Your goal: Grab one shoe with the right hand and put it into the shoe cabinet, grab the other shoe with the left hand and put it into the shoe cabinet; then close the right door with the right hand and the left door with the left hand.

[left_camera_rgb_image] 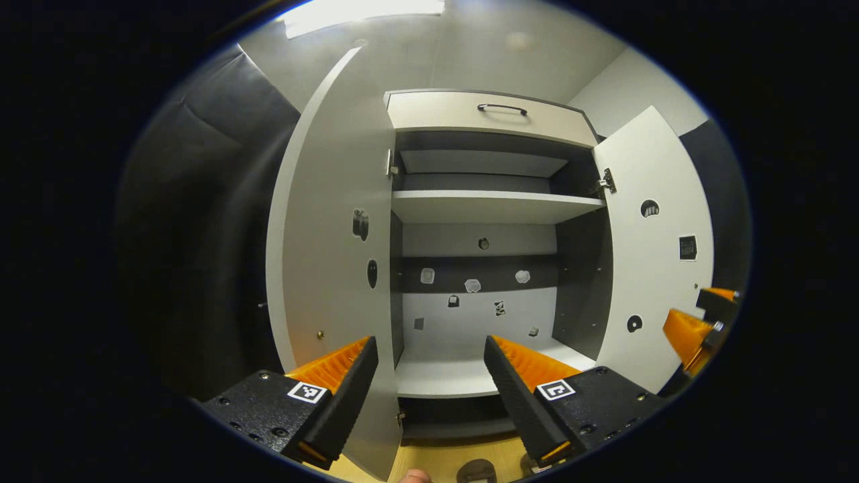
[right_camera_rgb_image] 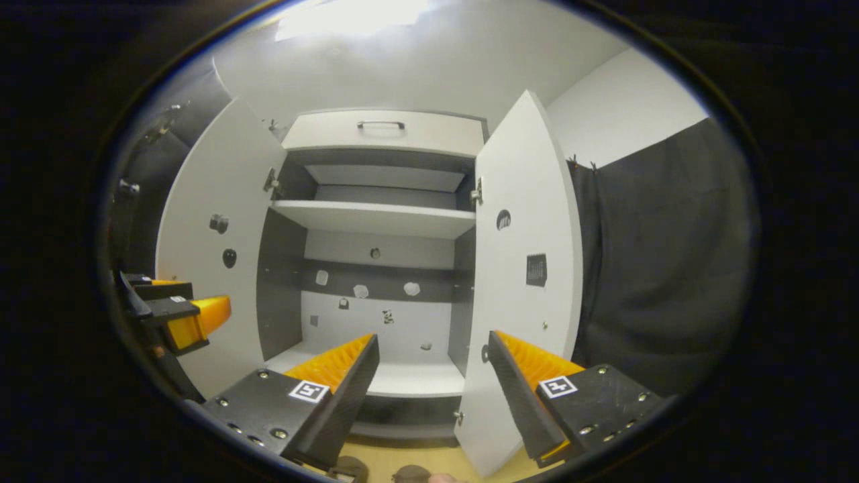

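We see a shoe cabinet (left_camera_rgb_image: pixel 483 208) in the middle of both views, standing in a booth with a pale ceiling and a bright light at the top of the frame. Dark cloth hangs at the left of the left gripper view and at the right of the right gripper view. The floor (left_camera_rgb_image: pixel 443 459) at the bottom of the frame is light wood.

Both doors stand wide open. In the left gripper view the left door (left_camera_rgb_image: pixel 329 268) is big and close at center left, and the right door (left_camera_rgb_image: pixel 654 268) is at the right. In the right gripper view the right door (right_camera_rgb_image: pixel 523 282) is the close one, just right of center.

Inside we see an upper shelf (left_camera_rgb_image: pixel 490 204) and a bottom shelf (left_camera_rgb_image: pixel 436 379). Both are bare. Small stickers dot the back wall and the doors. A drawer (left_camera_rgb_image: pixel 490 111) with a dark handle sits on top.

The left tool (left_camera_rgb_image: pixel 431 376) is open, its fingers wide apart with nothing between them. The right tool (right_camera_rgb_image: pixel 433 376) is open too, and holds nothing.

In the left gripper view the right tool also shows at the right edge. In the right gripper view the left tool shows at the left edge.

At the very bottom of each view we see small dark rounded shapes (left_camera_rgb_image: pixel 478 471) on the floor. We cannot tell if they are the shoes.
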Demonstrator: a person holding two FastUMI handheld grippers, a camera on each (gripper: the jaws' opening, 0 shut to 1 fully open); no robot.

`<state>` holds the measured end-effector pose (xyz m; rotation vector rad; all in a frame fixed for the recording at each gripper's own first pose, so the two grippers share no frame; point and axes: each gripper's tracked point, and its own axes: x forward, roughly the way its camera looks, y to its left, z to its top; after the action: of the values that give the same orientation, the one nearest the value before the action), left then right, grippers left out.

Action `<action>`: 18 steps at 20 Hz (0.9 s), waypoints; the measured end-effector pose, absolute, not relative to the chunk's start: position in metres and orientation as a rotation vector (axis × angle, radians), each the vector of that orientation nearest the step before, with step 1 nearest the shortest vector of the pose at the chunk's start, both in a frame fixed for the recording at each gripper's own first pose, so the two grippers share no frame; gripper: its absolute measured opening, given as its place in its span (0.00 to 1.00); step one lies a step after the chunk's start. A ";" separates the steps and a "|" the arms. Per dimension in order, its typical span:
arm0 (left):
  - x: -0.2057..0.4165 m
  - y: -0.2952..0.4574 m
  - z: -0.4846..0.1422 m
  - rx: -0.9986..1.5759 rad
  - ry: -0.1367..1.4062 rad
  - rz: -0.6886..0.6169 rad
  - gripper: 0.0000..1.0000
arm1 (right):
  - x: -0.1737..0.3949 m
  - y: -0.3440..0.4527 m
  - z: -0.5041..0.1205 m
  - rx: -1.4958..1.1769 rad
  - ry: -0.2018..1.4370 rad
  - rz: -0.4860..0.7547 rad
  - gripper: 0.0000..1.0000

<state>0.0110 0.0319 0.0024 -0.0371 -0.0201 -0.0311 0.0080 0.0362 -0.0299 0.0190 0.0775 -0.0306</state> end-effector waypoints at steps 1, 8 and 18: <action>0.012 0.033 0.002 -0.038 -0.019 -0.031 0.98 | 0.006 0.037 -0.049 0.012 0.112 -0.032 0.98; 0.017 0.035 0.001 -0.042 -0.016 -0.054 0.98 | -0.038 0.048 -0.223 0.036 0.468 -0.020 0.98; 0.019 0.037 0.002 -0.047 -0.024 -0.092 0.96 | -0.110 0.083 -0.394 0.046 0.831 0.056 0.98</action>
<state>0.0192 0.0373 0.0019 -0.0466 -0.0242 -0.0917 -0.1096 0.0833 -0.3943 0.0463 0.8307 0.0556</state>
